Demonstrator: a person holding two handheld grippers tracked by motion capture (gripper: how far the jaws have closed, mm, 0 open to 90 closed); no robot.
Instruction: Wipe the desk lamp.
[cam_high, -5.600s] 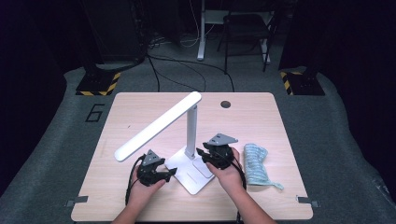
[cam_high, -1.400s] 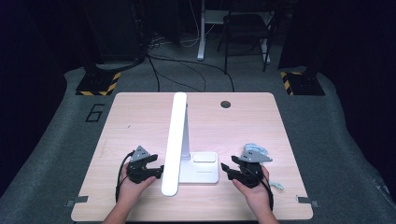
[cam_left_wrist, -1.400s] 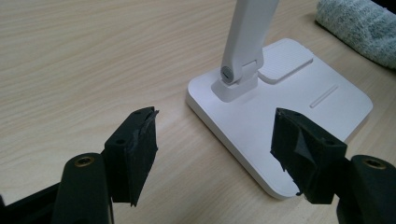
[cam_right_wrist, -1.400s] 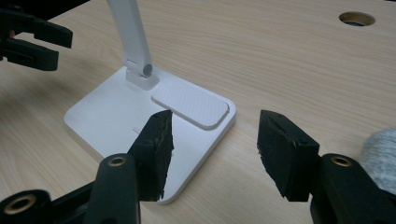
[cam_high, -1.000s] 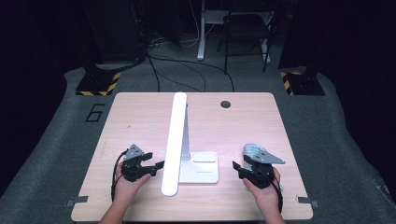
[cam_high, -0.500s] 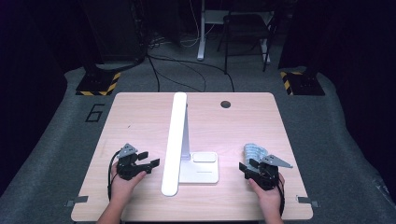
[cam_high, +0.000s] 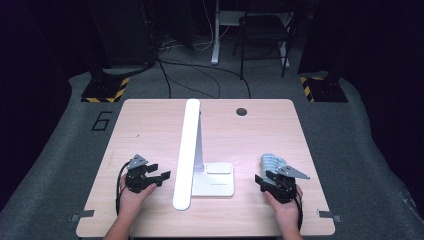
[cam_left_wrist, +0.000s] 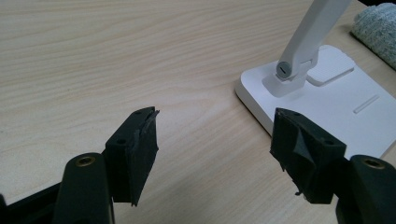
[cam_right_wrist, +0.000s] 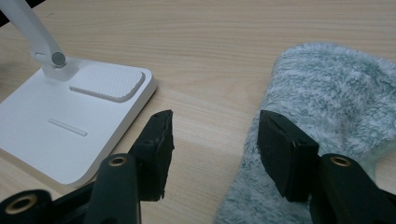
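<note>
A white desk lamp (cam_high: 215, 181) stands mid-table, its long head (cam_high: 187, 150) stretching toward the front edge. My left gripper (cam_high: 161, 177) rests left of the head, open, with bare wood between its jaws (cam_left_wrist: 215, 126); the lamp base (cam_left_wrist: 327, 100) lies just beyond its right jaw. My right gripper (cam_high: 260, 181) sits right of the base, open and holding nothing (cam_right_wrist: 212, 130). A fuzzy grey-blue cloth (cam_high: 272, 162) lies beside it. In the right gripper view the cloth (cam_right_wrist: 336, 102) lies under the right jaw and the lamp base (cam_right_wrist: 70, 121) is off to the left.
The wooden table (cam_high: 150, 125) has a round cable hole (cam_high: 241, 111) near its far edge. Beyond it are dark floor, cables and a chair. Metal brackets (cam_high: 80, 216) sit at the front corners.
The lamp head, earlier slanted toward the left, now points straight at the front edge. Both grippers have left the lamp base and moved outward; the right one has sunk slightly beside the cloth.
</note>
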